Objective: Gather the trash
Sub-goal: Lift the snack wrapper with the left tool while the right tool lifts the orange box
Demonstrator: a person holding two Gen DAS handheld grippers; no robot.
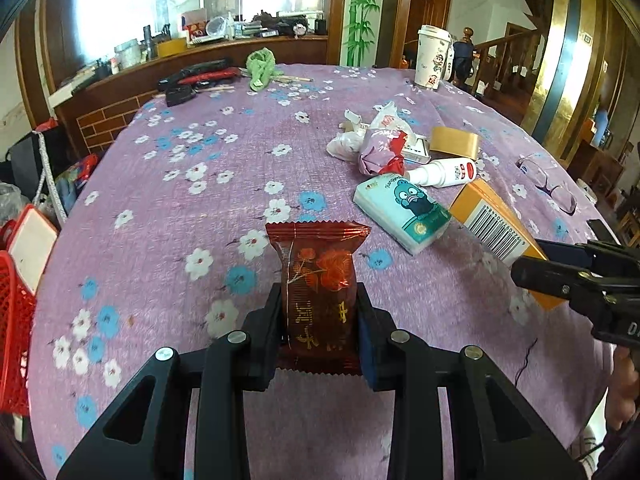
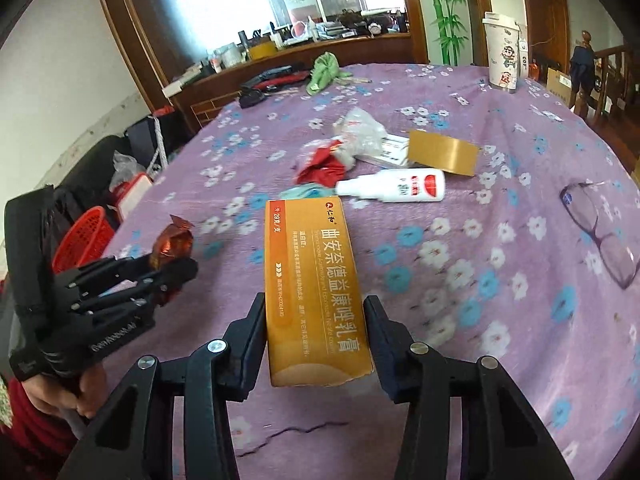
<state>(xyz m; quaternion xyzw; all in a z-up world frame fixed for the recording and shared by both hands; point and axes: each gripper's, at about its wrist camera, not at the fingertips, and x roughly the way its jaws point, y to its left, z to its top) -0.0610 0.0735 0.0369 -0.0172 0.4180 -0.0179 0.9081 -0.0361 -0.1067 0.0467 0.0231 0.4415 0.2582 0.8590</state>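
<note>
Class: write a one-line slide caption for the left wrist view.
Left gripper holds a red snack wrapper above the floral tablecloth.

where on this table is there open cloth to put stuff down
Free: the wide left stretch between the red wrapped snack and the green bag; also between the white cup and glasses. Crowded: around the crumpled bags, spray bottle, tape roll.

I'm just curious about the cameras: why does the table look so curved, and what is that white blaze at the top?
Both wrist views are fisheye, so the purple tablecloth bulges and the corners go black. In the left wrist view the window is blown out white; the right wrist view shows the same glare. The red snack packet and orange box look oversized because they sit close.
</note>
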